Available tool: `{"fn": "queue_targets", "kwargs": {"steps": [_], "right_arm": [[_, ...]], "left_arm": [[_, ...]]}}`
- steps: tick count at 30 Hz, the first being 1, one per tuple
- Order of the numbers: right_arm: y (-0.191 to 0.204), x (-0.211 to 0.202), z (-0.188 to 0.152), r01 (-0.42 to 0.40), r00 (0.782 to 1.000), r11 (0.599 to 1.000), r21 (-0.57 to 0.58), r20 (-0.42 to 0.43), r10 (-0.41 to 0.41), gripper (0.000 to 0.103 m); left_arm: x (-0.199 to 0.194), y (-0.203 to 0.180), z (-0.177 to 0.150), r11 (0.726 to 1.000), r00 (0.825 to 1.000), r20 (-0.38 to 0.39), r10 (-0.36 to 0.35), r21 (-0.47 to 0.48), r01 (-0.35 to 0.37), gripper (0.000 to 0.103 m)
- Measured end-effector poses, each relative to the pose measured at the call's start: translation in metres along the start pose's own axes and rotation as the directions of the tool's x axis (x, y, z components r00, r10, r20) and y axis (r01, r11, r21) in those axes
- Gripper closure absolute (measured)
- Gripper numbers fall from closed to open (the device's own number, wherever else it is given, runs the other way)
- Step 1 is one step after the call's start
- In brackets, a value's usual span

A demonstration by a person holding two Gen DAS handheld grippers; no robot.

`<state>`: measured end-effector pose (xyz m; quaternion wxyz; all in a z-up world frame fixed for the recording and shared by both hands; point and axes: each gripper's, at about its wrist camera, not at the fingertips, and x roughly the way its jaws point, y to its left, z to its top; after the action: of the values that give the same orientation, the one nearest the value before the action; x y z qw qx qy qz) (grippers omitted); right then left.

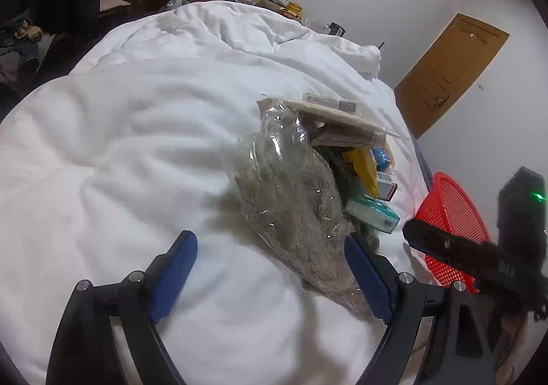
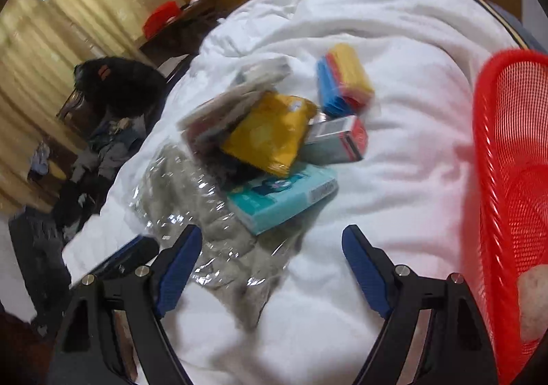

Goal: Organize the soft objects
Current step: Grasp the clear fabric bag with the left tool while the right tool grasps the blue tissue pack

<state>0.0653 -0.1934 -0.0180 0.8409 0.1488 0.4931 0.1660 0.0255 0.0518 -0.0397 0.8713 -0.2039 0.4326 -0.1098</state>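
Note:
A pile of soft packs lies on the white duvet [image 1: 137, 145]. A clear plastic bag with grey cloth inside [image 1: 291, 200] lies nearest, also in the right wrist view [image 2: 205, 213]. Behind it are a teal tissue pack [image 2: 284, 196], a yellow pouch [image 2: 270, 135], a red and grey pack [image 2: 335, 140], a blue, red and yellow bundle [image 2: 344, 80] and flat pale packs [image 1: 328, 114]. My left gripper [image 1: 270, 265] is open and empty, its right finger beside the clear bag. My right gripper [image 2: 270, 255] is open and empty above the bag's edge; it also shows in the left wrist view [image 1: 445, 248].
A red mesh basket [image 2: 507, 179] stands at the bed's right side, also in the left wrist view [image 1: 452, 213]. A wooden door [image 1: 448, 73] is beyond the bed. Dark clothes [image 2: 113, 94] and a desk with a red item [image 2: 161, 16] are to the left.

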Motion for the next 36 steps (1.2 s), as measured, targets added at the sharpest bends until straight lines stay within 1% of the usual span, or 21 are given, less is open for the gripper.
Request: {"fn": "queue_targets", "kwargs": {"steps": [2,5,6,7,10,12,13,14,15,19,21,23,28,31,32,36], "right_arm": [[-0.004,0.005,0.005,-0.023,1.000,0.999,0.025,-0.017,0.024,0.027],[-0.006,0.017,0.009,-0.052,0.996,0.996,0.067,-0.072,0.056,0.030],[-0.005,0.019,0.010,-0.052,0.995,0.996,0.072,-0.079,0.057,0.030],[-0.003,0.020,0.011,-0.048,0.995,0.996,0.075,-0.080,0.054,0.032],[-0.006,0.016,0.011,-0.065,0.998,0.991,0.120,-0.020,0.068,0.034],[-0.016,0.017,0.011,-0.100,0.995,0.979,0.176,0.002,0.101,0.037],[-0.022,0.021,0.010,-0.117,0.993,0.971,0.206,-0.009,0.122,0.043],[-0.027,0.025,0.010,-0.124,0.991,0.965,0.231,-0.020,0.132,0.051],[-0.030,0.028,0.011,-0.130,0.990,0.961,0.243,-0.024,0.140,0.053],[-0.025,0.033,0.018,-0.130,0.991,0.966,0.225,-0.014,0.137,0.055],[-0.020,0.033,0.020,-0.124,0.992,0.971,0.203,0.005,0.125,0.060],[-0.019,0.030,0.019,-0.131,0.991,0.972,0.195,0.017,0.130,0.067],[-0.025,0.013,0.008,-0.175,0.984,0.965,0.193,0.051,0.168,0.075],[-0.022,-0.009,0.000,-0.191,0.980,0.971,0.143,0.083,0.180,0.076],[-0.020,-0.018,-0.002,-0.195,0.978,0.973,0.120,0.101,0.183,0.076],[-0.005,-0.048,-0.015,-0.161,0.977,0.987,0.001,0.143,0.159,0.076]], "left_arm": [[0.000,0.001,0.000,1.000,1.000,0.000,0.000,0.001,0.000,0.013],[0.000,0.001,0.000,1.000,1.000,0.002,-0.005,-0.001,0.005,0.013],[0.000,0.001,0.000,1.000,1.000,0.000,-0.001,0.001,0.001,0.013],[0.000,0.000,0.000,1.000,1.000,-0.002,0.001,0.003,-0.001,0.013],[0.000,-0.002,-0.001,1.000,1.000,-0.001,0.007,0.013,-0.007,0.013],[0.000,-0.003,-0.001,1.000,1.000,0.002,0.009,0.017,-0.009,0.013],[0.000,-0.002,-0.001,1.000,1.000,0.002,0.008,0.015,-0.008,0.013],[0.000,-0.002,-0.001,1.000,1.000,0.001,0.006,0.012,-0.006,0.013],[0.001,-0.002,-0.001,1.000,1.000,0.000,0.004,0.004,-0.004,0.013],[0.002,-0.001,0.002,1.000,1.000,-0.006,-0.008,-0.018,0.008,0.013],[0.002,-0.001,0.004,0.999,1.000,-0.005,-0.014,-0.029,0.014,0.013],[0.002,0.000,0.006,0.999,1.000,-0.002,-0.025,-0.034,0.025,0.013],[0.005,0.002,0.009,0.998,1.000,-0.011,-0.030,-0.060,0.029,0.013],[0.006,0.001,0.011,0.996,0.999,-0.008,-0.052,-0.074,0.051,0.013],[0.006,0.001,0.011,0.996,0.999,-0.008,-0.049,-0.075,0.048,0.013],[0.003,0.001,0.012,0.992,0.997,0.004,-0.076,-0.096,0.076,0.013]]}}
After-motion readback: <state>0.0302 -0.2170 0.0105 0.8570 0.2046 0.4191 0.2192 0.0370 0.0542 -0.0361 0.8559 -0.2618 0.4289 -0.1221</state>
